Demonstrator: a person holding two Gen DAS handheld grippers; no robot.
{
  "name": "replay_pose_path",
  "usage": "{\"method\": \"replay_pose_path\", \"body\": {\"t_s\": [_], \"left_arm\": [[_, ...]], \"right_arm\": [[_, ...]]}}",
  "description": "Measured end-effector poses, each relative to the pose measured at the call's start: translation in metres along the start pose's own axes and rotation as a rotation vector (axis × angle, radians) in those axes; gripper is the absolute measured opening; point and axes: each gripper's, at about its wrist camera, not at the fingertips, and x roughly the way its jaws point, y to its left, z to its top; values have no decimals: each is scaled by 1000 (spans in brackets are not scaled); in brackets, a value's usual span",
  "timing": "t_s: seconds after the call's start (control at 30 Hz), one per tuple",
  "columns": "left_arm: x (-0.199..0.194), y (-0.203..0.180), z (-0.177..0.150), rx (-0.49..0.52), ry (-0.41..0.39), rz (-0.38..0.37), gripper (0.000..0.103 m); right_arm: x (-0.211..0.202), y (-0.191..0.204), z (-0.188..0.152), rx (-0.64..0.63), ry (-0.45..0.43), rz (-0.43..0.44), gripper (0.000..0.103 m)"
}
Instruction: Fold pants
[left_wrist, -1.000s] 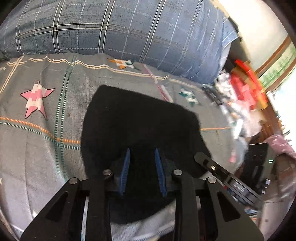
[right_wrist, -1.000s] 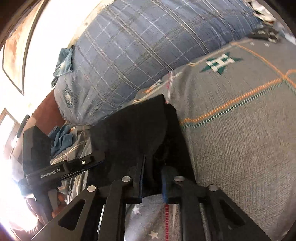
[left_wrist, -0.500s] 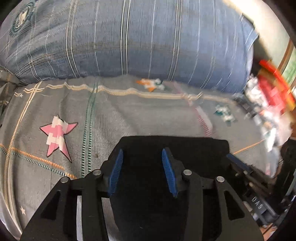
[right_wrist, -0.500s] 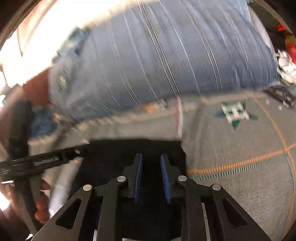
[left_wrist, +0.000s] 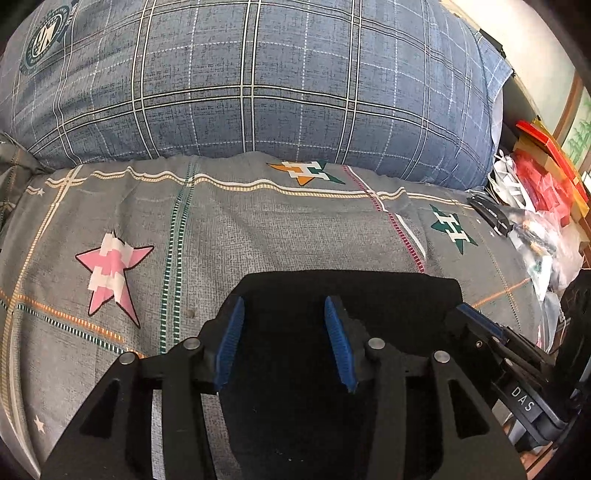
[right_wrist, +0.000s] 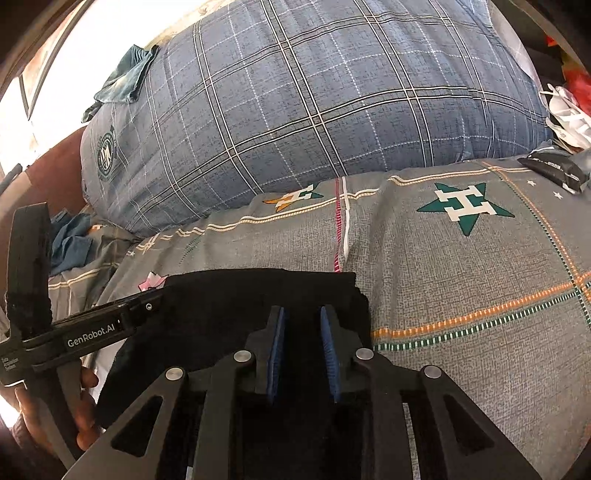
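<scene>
The black pants (left_wrist: 351, 291) lie folded flat on the grey star-print bedspread (left_wrist: 221, 229), with a straight far edge. My left gripper (left_wrist: 283, 301) hovers over their left part, open, its blue pads well apart and pressing nothing. In the right wrist view the pants (right_wrist: 240, 295) fill the lower middle. My right gripper (right_wrist: 301, 310) is above their right part with a narrow gap between the pads; its jaws are opening and no cloth is pinched. Each gripper shows in the other's view: the right gripper (left_wrist: 476, 321), and the left gripper (right_wrist: 147, 301) held by a hand (right_wrist: 85, 406).
A big blue plaid pillow (left_wrist: 258, 92) (right_wrist: 332, 92) closes off the far side of the bed. Red boxes and plastic bags (left_wrist: 535, 184) pile up at the right edge, with a black packet (right_wrist: 550, 166) next to them. Crumpled blue cloth (right_wrist: 70, 240) lies at the left.
The pants were held bunched in both grippers; now they lie flat with a straight far edge. Both grippers have let go, and the left jaws have widened.
</scene>
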Motion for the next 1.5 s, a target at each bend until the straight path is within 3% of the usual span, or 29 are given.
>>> {"method": "replay_pose_path", "body": {"t_s": [0.4, 0.57, 0.7, 0.8, 0.87, 0.93, 1.03, 1.17, 1.27, 1.43, 1.5], "left_arm": [[-4, 4, 3, -25, 20, -4, 45], [-36, 28, 4, -124, 17, -105, 45], [-55, 43, -21, -150, 23, -108, 48], [-44, 38, -47, -107, 70, -85, 51], [-32, 34, -62, -93, 70, -55, 53], [-33, 36, -60, -102, 56, -48, 60], [-38, 44, -49, -128, 83, -74, 60], [-53, 56, -35, -163, 26, -89, 60], [-41, 60, -29, -199, 92, -147, 61], [-8, 51, -34, -245, 243, -292, 62], [-2, 43, -38, -239, 268, -304, 67]], "right_arm": [[-34, 4, -4, 27, -7, 19, 24], [-61, 6, -14, 14, -33, 13, 24], [-73, 6, -23, 1, -54, 13, 25], [-59, 3, -35, -3, -9, -5, 27], [-43, -3, -43, 9, 40, -23, 30], [-41, -14, -46, 66, 20, -13, 49], [-49, -28, -41, 142, 28, 48, 49], [-63, -45, -33, 179, -23, 64, 50], [-51, -57, -27, 251, 14, 168, 50], [-11, -53, -25, 279, 97, 253, 50], [-8, -50, -24, 276, 95, 293, 50]]}}
